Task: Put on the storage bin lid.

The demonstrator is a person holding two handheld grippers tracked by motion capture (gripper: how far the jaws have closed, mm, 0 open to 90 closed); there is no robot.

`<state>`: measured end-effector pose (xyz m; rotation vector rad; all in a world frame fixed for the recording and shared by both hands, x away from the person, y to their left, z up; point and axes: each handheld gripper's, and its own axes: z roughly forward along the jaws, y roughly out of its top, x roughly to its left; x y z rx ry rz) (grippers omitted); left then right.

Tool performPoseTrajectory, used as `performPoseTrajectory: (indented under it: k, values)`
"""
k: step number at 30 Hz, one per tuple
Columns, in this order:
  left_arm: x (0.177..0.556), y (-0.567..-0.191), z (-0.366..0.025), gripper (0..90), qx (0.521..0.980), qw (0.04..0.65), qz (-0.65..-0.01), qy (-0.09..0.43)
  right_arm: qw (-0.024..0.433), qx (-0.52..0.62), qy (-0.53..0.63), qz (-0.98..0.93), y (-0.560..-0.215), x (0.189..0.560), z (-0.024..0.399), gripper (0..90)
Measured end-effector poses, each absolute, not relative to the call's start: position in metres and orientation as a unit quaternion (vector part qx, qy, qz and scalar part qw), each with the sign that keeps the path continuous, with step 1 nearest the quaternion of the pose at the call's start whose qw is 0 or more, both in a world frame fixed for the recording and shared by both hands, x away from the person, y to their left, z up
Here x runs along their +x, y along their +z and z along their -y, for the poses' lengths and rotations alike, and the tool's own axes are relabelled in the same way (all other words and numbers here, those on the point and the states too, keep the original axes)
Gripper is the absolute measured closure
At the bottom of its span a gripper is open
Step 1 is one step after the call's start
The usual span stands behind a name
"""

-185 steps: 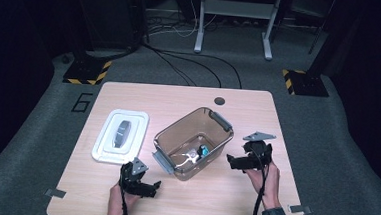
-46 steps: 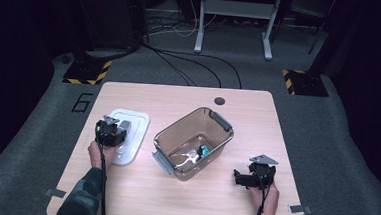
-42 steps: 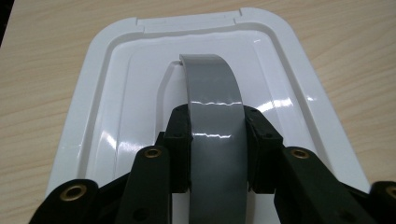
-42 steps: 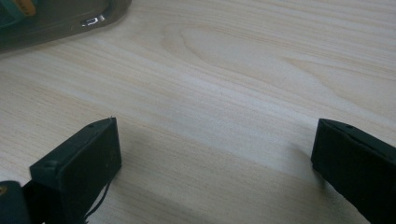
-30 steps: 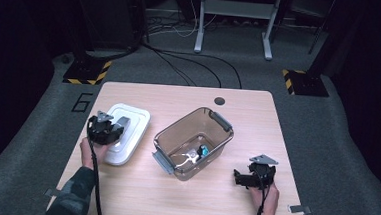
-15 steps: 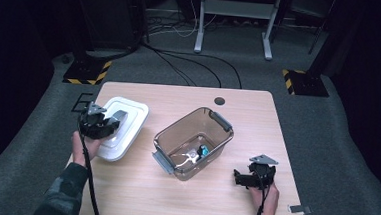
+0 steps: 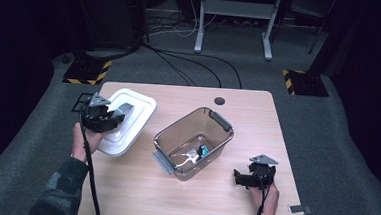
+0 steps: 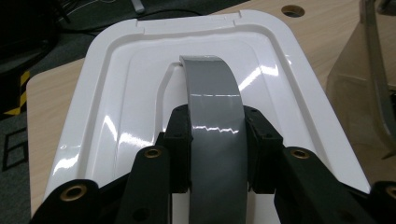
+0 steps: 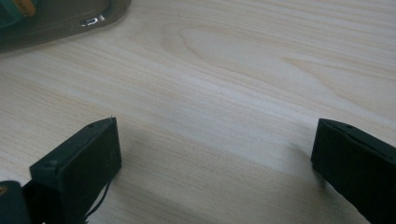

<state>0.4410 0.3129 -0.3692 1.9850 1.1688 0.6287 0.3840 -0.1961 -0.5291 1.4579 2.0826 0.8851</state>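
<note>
**Ana:** High view first: where is the white rectangular plastic lid?

**Ben:** At the left side of the pale wooden table, tilted, its near end raised off the tabletop. The left gripper has it.

**Ana:** Held how?

**Ben:** Left gripper view settles that. Both black jaws are clamped on the lid's grey curved handle, one pad pressed against each side of the strap. The white lid spreads out beyond them, glossy and ridged.

**Ana:** And the box it belongs to?

**Ben:** The clear brownish plastic bin with grey end latches sits uncovered mid-table, just beside the lid's right edge. Some small objects, one of them teal, lie on its floor.

**Ana:** The other hand?

**Ben:** The right gripper rests low near the front right of the table, apart from the bin. In its own view the jaws stand wide apart over bare wood, nothing between them; a corner of the bin shows at upper left.
</note>
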Motion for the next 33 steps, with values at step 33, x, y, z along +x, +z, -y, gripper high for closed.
performPoseTrajectory:
  k: [33]
  values:
    - [0.441, -0.330, -0.217, 66.8, 0.819, 0.384, -0.362, 0.224, 0.223, 0.528, 0.321, -0.754, -0.529, 0.384, 0.196, 1.0]
